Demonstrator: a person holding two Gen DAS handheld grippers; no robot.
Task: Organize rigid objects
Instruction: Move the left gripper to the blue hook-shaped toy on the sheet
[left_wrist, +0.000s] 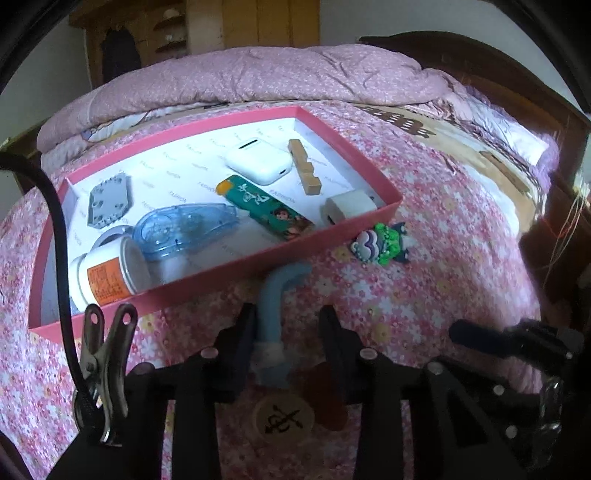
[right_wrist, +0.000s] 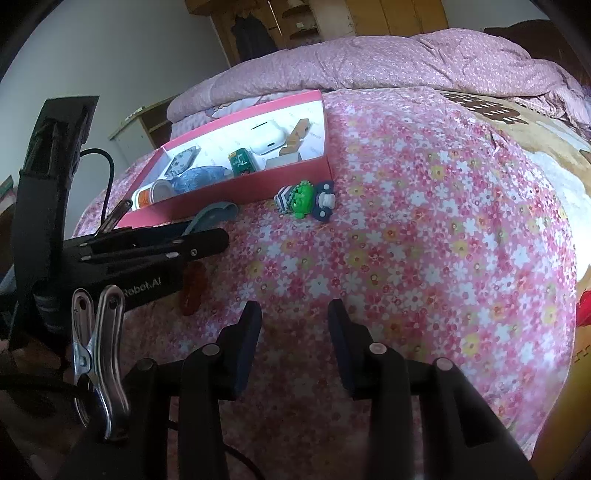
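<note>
A pink box (left_wrist: 207, 284) sits on the floral bedspread and holds several small items. Among them are a white earbud case (left_wrist: 258, 164), a green tube (left_wrist: 266, 206), a blue tape dispenser (left_wrist: 181, 229) and a white bottle (left_wrist: 107, 277). In front of the box lies a curved pale-blue piece (left_wrist: 269, 302). My left gripper (left_wrist: 288, 312) is open around it: the piece rests against the left finger, with a gap to the right one. From the right wrist view the same piece (right_wrist: 216, 214) sticks out past the left gripper (right_wrist: 207, 238). My right gripper (right_wrist: 295, 325) is open over bare bedspread, holding nothing.
A green toy figure (left_wrist: 384, 243) lies just outside the box's near right corner. A round wooden disc with a black character (left_wrist: 284, 417) and an amber-brown piece (right_wrist: 192, 291) lie on the bedspread under the left gripper. A folded pink quilt (left_wrist: 258, 77) lies behind the box.
</note>
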